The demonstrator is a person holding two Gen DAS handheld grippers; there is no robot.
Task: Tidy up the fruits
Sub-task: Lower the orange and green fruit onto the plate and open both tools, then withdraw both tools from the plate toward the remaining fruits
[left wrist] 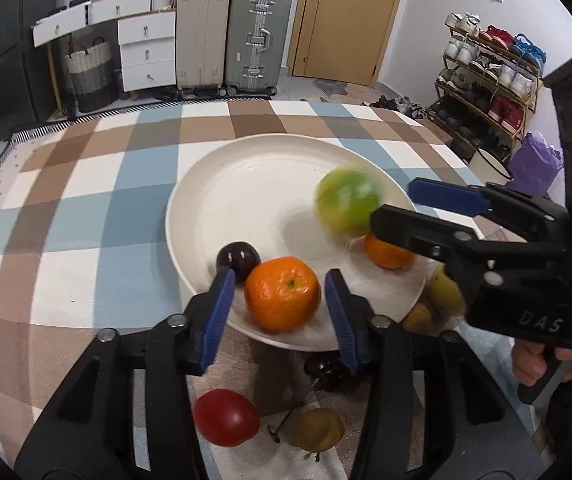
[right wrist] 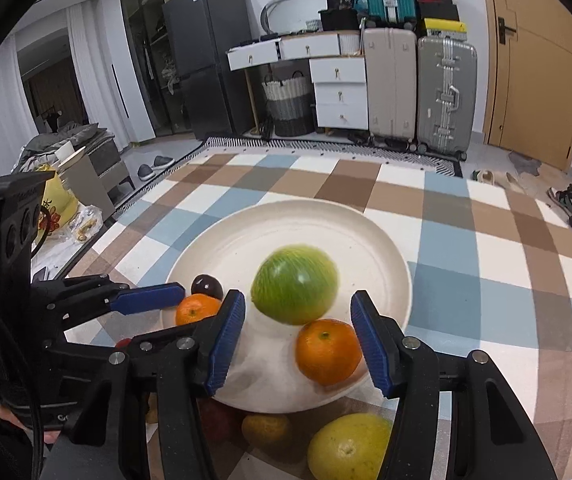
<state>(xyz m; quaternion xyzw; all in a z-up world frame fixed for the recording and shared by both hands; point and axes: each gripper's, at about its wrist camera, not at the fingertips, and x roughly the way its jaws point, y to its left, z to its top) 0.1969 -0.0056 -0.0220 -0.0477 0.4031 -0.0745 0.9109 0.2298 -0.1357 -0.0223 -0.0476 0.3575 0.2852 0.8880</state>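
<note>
Resting on the cream plate (right wrist: 390, 264): two oranges, a dark plum (left wrist: 238, 260) and a motion-blurred green apple (right wrist: 295, 284). Left gripper (left wrist: 282, 300) stands open astride one orange (left wrist: 283, 293), pads clear. Right gripper (right wrist: 298, 336) open, empty.

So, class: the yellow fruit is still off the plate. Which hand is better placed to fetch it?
Right. The yellow fruit lies just below the right gripper; its fingers are open and empty.

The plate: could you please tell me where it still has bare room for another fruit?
The plate is bare across its far half, beyond the green fruit. Its near rim is crowded: two oranges and a dark plum.
</note>
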